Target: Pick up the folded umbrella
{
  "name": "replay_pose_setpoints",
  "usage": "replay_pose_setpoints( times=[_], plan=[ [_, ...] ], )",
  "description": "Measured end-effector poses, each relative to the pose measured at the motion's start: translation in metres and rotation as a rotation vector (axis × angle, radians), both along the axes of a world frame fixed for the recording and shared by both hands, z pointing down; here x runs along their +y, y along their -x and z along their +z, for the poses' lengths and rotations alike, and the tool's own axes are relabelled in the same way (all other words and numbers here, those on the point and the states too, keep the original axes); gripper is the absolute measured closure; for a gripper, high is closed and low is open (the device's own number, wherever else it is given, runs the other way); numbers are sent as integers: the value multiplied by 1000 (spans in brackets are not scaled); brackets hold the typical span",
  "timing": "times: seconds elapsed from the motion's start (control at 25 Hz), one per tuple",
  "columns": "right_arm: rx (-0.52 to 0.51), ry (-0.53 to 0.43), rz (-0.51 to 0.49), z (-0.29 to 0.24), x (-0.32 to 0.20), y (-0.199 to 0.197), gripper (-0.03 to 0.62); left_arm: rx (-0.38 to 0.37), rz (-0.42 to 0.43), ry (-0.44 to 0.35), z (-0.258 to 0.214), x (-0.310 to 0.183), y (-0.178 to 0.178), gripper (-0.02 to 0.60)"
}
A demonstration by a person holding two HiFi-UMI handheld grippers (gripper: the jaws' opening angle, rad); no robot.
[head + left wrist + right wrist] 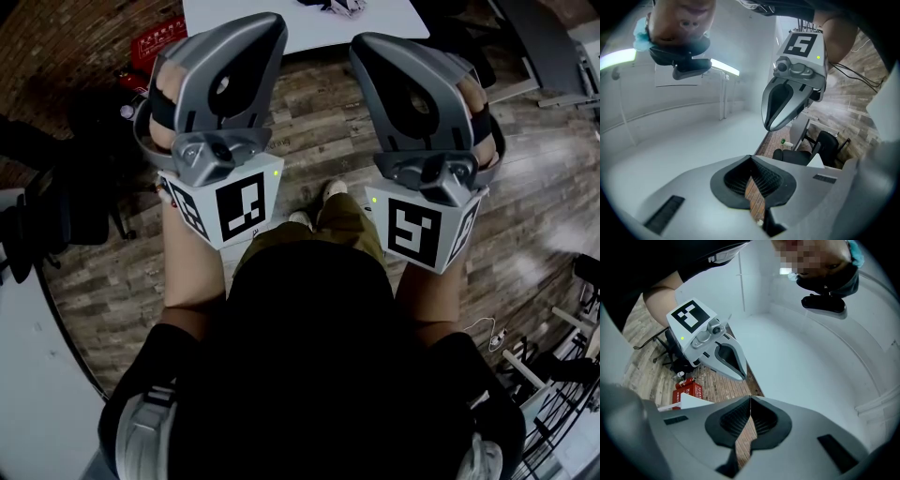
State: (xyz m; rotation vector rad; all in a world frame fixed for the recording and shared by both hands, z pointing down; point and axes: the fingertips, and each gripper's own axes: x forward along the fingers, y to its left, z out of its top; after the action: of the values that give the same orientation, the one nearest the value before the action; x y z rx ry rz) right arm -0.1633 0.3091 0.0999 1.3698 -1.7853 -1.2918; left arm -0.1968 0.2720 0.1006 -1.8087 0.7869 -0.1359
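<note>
The pick has not begun; this looks like the approach stage. In the head view the left gripper (274, 28) and the right gripper (364, 45) are held side by side in the upper half of the frame, pointing ahead over the wooden floor (309, 131). In each gripper's own view the jaws are pressed together at the tips with nothing between them, only floor showing behind. A white table (394, 14) lies at the top edge of the head view. On it a dark-and-white patterned thing (333, 5) is cut off by the frame; it may be the folded umbrella, but I cannot tell. The next move likely calls for bringing the table into full view, spreading one gripper's jaws, and lining them across the umbrella.
</note>
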Motion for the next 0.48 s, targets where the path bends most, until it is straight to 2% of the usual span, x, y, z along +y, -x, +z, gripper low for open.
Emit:
replay_pose_setpoints(
  times=[0.48],
  plan=[
    [-35,6,-28,8,-26,-22,565,-16,-12,-22,3,-30,-20,569]
  ],
)
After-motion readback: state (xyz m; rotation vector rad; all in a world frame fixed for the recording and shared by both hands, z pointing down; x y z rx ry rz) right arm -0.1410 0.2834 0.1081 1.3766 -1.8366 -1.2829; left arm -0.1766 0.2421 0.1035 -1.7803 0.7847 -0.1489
